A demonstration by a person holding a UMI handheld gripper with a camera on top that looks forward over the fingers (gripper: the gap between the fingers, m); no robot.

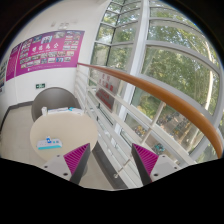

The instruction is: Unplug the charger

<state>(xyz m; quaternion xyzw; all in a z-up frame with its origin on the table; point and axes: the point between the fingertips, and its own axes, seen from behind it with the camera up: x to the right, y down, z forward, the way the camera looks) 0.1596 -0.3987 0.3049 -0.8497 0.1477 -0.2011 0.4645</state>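
Note:
My gripper [112,162] is open, its two fingers with magenta pads [77,156] spread wide and nothing between them. No charger or plug shows in this view. Ahead of the fingers is a grey floor and a low white ledge [118,135] running under the windows. A small dark mark sits on the floor between the fingers.
A round white table [58,128] with a small blue-green item [49,144] stands beyond the left finger, a dark chair [55,98] behind it. A wooden handrail [160,88] curves along tall windows [170,50]. Posters [45,50] hang on the far wall.

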